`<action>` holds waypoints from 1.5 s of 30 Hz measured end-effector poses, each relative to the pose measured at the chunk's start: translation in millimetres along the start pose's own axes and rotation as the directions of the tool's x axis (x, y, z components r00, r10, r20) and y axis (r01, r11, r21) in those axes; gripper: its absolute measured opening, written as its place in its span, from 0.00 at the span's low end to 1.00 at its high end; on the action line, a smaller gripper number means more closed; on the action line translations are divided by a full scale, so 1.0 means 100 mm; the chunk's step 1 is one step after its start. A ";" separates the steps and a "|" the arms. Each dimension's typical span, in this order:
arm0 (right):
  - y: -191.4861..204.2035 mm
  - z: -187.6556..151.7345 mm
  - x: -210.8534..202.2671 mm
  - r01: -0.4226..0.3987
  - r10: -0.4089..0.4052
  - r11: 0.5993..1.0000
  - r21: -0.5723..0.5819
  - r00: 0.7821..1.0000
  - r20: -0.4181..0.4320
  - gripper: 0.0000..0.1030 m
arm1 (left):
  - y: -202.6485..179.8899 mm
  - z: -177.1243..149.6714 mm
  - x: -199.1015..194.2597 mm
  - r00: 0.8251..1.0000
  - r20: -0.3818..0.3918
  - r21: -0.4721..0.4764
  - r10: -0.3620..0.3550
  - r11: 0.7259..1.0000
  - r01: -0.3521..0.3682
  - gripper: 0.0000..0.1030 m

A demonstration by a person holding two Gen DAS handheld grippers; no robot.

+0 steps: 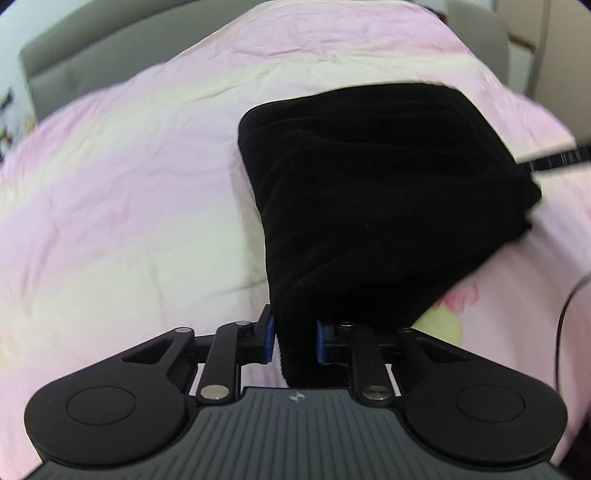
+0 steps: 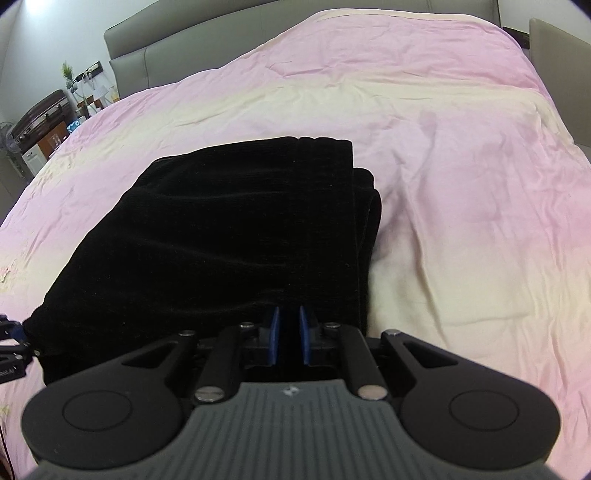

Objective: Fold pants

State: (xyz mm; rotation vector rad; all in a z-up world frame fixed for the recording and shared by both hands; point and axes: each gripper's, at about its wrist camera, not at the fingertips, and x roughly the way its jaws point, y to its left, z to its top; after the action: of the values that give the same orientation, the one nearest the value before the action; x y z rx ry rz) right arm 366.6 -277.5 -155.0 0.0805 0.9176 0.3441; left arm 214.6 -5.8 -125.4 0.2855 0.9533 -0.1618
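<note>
The black corduroy pants [image 1: 376, 192] lie folded into a thick stack on the pink and cream bedspread [image 1: 122, 192]. My left gripper [image 1: 295, 336] is shut on the stack's near left corner, with black fabric pinched between its blue pads. In the right wrist view the pants [image 2: 229, 229] spread ahead and to the left. My right gripper [image 2: 288, 336] is shut on the near right edge of the pants, its blue pads close together with dark fabric between them. The left gripper also shows in the right wrist view [image 2: 11, 350] at the stack's left corner.
A grey padded headboard [image 2: 177, 44] stands behind the bed. A bedside area with a suitcase, a plant and a fan [image 2: 44, 114] is at the far left. A chair back [image 1: 480, 33] stands past the bed's right side. A black cable [image 1: 569, 302] hangs at the right.
</note>
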 end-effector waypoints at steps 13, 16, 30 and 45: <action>-0.01 -0.08 0.06 -0.022 0.023 0.995 -0.098 1.000 0.010 0.05 | -0.22 -0.44 0.37 0.996 -0.022 0.335 0.082 0.940 -0.069 0.17; -0.02 -0.06 0.05 -0.023 0.023 0.996 -0.086 1.000 0.004 0.05 | -0.20 -0.43 0.30 0.997 -0.046 0.307 0.064 0.951 -0.047 0.17; 0.15 -0.14 -0.56 0.014 -0.017 0.989 -0.145 1.000 -0.019 0.23 | 0.29 -0.21 -0.56 0.998 0.023 0.067 -0.054 0.996 0.052 0.17; 0.58 -0.38 -0.01 0.094 -0.077 0.969 -0.230 0.994 0.081 0.28 | -0.04 0.28 0.38 0.998 0.026 -0.023 -0.051 0.998 0.052 0.26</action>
State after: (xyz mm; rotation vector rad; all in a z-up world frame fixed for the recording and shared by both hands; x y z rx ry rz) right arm 321.0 -226.2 -165.5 -0.1620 0.8014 0.3648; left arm 256.8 -18.3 -142.1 0.2369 0.9375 -0.2007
